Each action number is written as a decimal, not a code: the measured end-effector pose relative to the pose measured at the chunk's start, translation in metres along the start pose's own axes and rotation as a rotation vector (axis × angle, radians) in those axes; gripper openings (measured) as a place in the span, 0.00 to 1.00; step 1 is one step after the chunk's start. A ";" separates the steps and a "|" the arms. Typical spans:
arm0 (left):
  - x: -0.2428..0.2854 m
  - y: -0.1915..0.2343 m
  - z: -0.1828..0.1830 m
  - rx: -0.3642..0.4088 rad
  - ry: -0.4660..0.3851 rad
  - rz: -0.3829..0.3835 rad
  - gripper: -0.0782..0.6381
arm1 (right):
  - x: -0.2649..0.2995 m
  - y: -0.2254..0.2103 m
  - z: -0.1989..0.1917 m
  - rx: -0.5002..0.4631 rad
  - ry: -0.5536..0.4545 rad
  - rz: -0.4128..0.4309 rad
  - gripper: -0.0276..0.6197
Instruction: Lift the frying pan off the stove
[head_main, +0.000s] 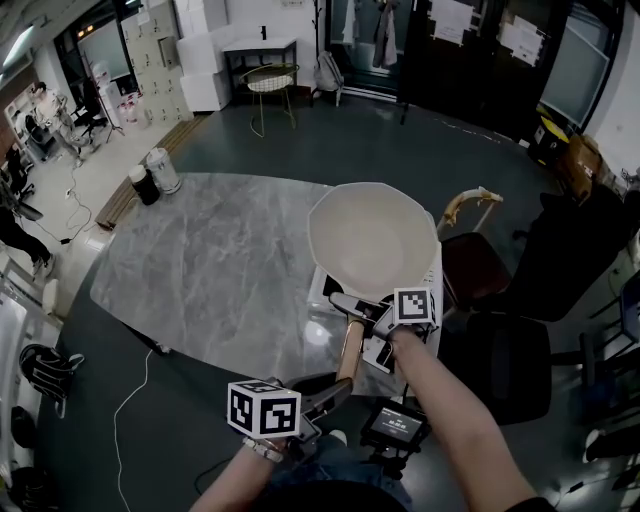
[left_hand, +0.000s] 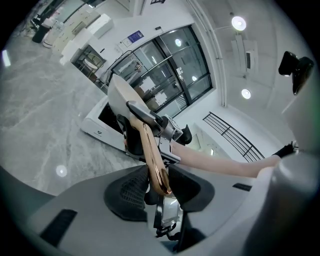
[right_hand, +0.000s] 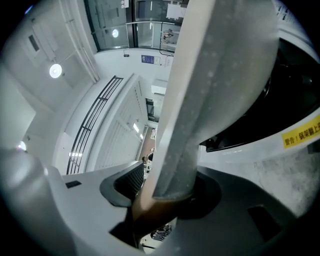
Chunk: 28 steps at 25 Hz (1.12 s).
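A cream frying pan (head_main: 372, 238) hangs tilted over the white induction stove (head_main: 322, 292) at the marble table's right edge. Its copper-brown handle (head_main: 348, 355) runs back toward me. My left gripper (head_main: 335, 388) is shut on the handle's tip (left_hand: 159, 175). My right gripper (head_main: 362, 312) sits further up, at the neck where the handle meets the pan, with both pads against it. In the right gripper view the pan's grey underside (right_hand: 225, 75) fills the middle, and the stove's black glass (right_hand: 295, 90) lies apart from it. The left gripper view shows the pan (left_hand: 122, 97) above the stove (left_hand: 97, 127).
The grey marble table (head_main: 210, 260) stretches left of the stove. A dark red chair (head_main: 470, 265) and a black chair (head_main: 510, 365) stand close on the right. A small device with a screen (head_main: 395, 425) sits near my body. Two buckets (head_main: 160, 170) stand beyond the table's far left.
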<state>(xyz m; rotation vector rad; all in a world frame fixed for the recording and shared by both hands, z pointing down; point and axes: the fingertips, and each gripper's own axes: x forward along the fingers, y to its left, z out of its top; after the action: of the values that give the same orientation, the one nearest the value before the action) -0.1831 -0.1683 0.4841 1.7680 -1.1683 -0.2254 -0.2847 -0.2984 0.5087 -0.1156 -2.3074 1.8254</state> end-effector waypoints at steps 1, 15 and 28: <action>-0.001 0.001 0.000 -0.001 -0.006 -0.004 0.30 | 0.000 0.001 -0.001 0.005 -0.007 0.002 0.38; -0.019 -0.016 0.013 0.046 -0.061 -0.082 0.30 | -0.004 0.024 0.003 -0.043 -0.036 0.016 0.38; -0.023 -0.042 0.010 0.140 -0.062 -0.136 0.31 | -0.011 0.070 -0.001 -0.212 0.015 -0.031 0.38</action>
<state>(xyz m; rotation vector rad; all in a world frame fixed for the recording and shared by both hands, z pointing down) -0.1758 -0.1535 0.4383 1.9783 -1.1320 -0.2866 -0.2776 -0.2829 0.4394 -0.1234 -2.4716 1.5557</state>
